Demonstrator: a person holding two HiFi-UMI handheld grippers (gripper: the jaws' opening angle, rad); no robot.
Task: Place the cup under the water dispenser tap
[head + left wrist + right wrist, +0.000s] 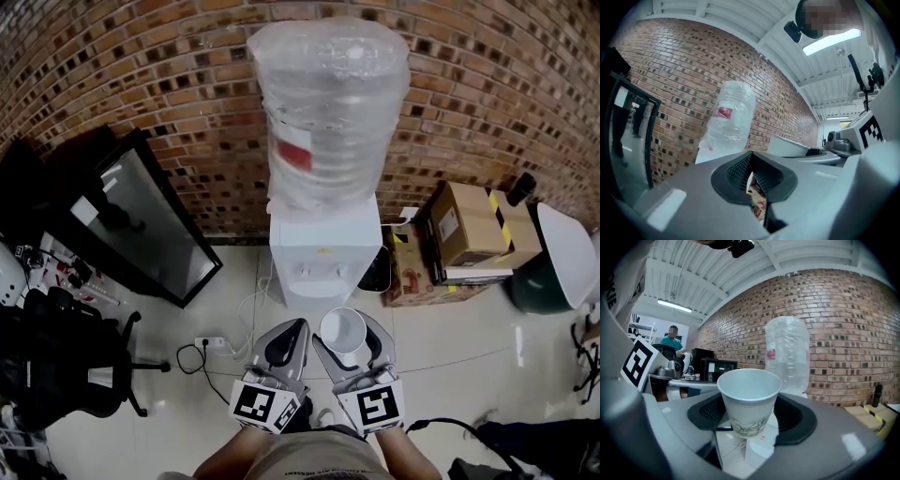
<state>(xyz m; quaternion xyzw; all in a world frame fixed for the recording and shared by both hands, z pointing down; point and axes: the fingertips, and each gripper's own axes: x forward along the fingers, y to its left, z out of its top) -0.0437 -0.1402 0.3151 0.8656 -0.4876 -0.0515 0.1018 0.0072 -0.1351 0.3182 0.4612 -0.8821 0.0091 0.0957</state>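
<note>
The right claw [752, 420] grasps the cup [749, 390] by its lower half, a pad on either side, with the cup upright and its open rim standing clear above the jaws. The left claw [751, 180] is clenched on nothing, with only a thin slit between its pads, and rides just beside the right one. Ahead stands the water dispenser [323, 253] against the brick wall, apart from the cup, with its two taps [316, 272] on the white front below the wrapped bottle [328, 103].

The cup looks thin-walled, so the grip should be no tighter than it is, or the side may buckle. The approach should probably run level and straight, with the rim lined up under one tap rather than between the two. The ledge beneath the taps cannot be made out from above, so the cup's base should be lowered gently before release. The left claw is best held aside.
</note>
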